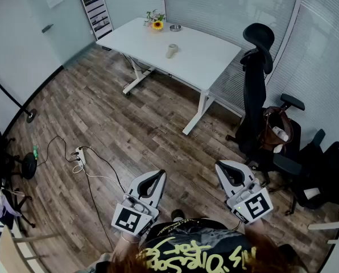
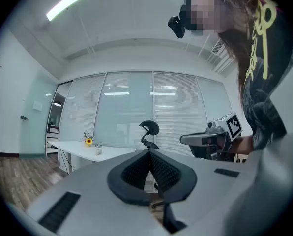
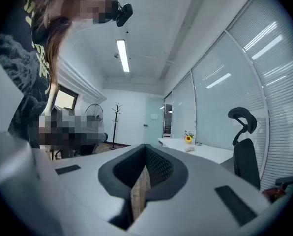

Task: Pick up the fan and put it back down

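A small cream hand fan [image 1: 171,50] stands upright on the white desk [image 1: 203,61], far across the room from me. It shows small in the left gripper view [image 2: 98,152] and in the right gripper view [image 3: 189,149]. My left gripper [image 1: 158,174] is held level close to my body, jaws shut with nothing between them [image 2: 149,154]. My right gripper [image 1: 219,166] is beside it, also level, shut and empty [image 3: 145,149]. Both point toward the desk, with a wide stretch of wooden floor in between.
A sunflower pot [image 1: 157,24] and a small dish [image 1: 175,28] sit at the desk's far end. A black office chair [image 1: 255,90] with a bag stands right of the desk. A power strip with cables [image 1: 80,155] lies on the floor at left. A pedestal fan [image 3: 93,113] and coat stand [image 3: 117,117] are at the room's left side.
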Motion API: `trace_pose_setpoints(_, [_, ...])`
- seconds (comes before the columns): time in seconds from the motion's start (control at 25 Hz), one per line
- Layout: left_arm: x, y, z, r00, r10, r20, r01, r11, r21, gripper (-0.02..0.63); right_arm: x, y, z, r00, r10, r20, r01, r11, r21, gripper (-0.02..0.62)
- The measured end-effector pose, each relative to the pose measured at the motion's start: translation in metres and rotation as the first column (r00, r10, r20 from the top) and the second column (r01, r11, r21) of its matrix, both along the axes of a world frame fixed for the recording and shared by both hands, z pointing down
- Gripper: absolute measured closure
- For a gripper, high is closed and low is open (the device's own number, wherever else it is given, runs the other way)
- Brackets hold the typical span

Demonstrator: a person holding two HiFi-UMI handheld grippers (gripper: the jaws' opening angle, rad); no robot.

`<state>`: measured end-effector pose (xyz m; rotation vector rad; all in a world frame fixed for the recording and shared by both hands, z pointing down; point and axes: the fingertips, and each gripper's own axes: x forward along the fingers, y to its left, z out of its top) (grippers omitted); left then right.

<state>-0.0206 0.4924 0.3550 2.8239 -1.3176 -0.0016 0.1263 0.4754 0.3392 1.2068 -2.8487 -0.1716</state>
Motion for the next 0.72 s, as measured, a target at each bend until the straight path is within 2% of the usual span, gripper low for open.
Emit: trace_pose_setpoints(0.72, [-0.024, 0.001, 0.002, 1.000, -0.010, -0.012, 0.010, 1.000, -0.011, 0.612, -0.038, 0.005, 0.008, 0.999, -0.052, 0.002, 0.052, 0.999, -0.012, 0.592])
